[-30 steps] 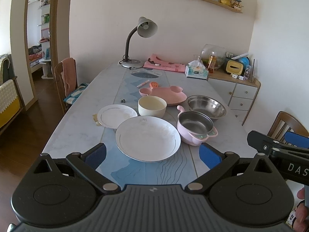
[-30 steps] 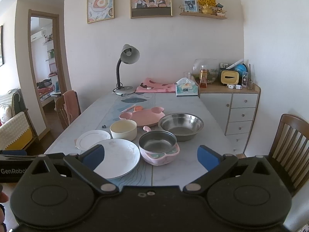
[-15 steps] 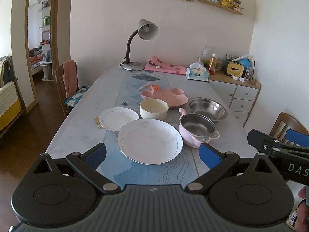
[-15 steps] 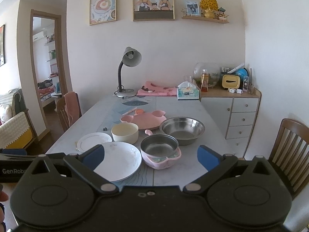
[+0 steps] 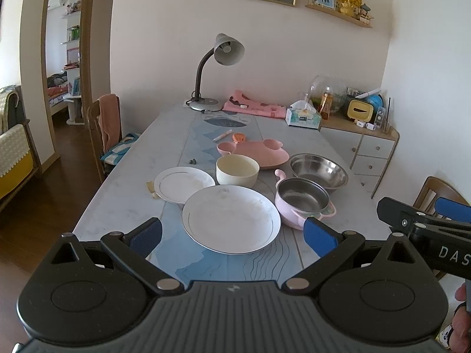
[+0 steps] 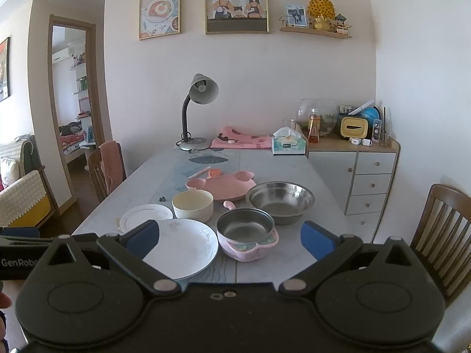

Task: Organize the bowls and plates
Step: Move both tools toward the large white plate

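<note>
Fingers on both the left gripper (image 5: pixel 232 231) and right gripper (image 6: pixel 229 239) are wide open, holding nothing, with the big white plate (image 5: pixel 231 222) nearest the left one.

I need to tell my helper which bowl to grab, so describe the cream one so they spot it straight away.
Start at the long marble table and the cluster of dishes near its close end. The cream bowl stands behind the large white plate, right of the small white plate. It alone is matte pale yellow with straight sides; the other bowls have shiny steel insides.

White plates (image 5: pixel 231 220), cream bowl (image 5: pixel 237 170), pink tray (image 5: pixel 259 154).
</note>
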A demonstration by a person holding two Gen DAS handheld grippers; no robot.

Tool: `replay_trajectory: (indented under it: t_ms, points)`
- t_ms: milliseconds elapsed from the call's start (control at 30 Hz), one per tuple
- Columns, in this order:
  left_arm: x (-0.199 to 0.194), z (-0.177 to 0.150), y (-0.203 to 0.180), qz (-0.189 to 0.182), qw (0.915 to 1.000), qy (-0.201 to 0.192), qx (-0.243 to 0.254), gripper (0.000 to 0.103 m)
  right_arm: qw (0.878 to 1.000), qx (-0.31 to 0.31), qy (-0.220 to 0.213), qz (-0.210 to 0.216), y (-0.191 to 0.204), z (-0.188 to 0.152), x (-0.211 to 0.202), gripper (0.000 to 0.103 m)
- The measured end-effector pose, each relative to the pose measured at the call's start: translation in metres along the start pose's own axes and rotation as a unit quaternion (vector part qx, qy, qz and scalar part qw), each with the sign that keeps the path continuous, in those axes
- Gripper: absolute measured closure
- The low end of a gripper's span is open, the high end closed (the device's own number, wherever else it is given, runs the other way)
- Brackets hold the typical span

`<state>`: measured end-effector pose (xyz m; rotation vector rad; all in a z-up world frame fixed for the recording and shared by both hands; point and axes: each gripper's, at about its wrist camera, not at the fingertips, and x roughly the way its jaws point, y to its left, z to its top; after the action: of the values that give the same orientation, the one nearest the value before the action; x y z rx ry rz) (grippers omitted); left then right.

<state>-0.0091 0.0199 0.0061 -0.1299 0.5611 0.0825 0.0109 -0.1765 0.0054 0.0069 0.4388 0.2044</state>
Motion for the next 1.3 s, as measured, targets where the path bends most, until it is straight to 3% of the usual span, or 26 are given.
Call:
replay_trajectory:
  t_ms: [667, 1100, 1300]
  points:
    - [0.033, 0.020, 0.000, 0.016, 0.9998, -0.008, -0.006, 0.000, 1.000, -0.016, 0.013, 0.015, -0.007, 0.008, 0.040, 0.000]
    - [0.108, 0.031, 0.007, 0.039, 0.9988, 0.029, -0.007, 0.000, 0.995, -0.006, 0.090, 0.038, -0.014, -0.004, 0.112, 0.002]
    - [0.163, 0.025, 0.023, 0.042, 0.9955, 0.085, -0.003, 0.000, 0.987, 0.009, 0.154, 0.047, -0.017, -0.022, 0.152, 0.012]
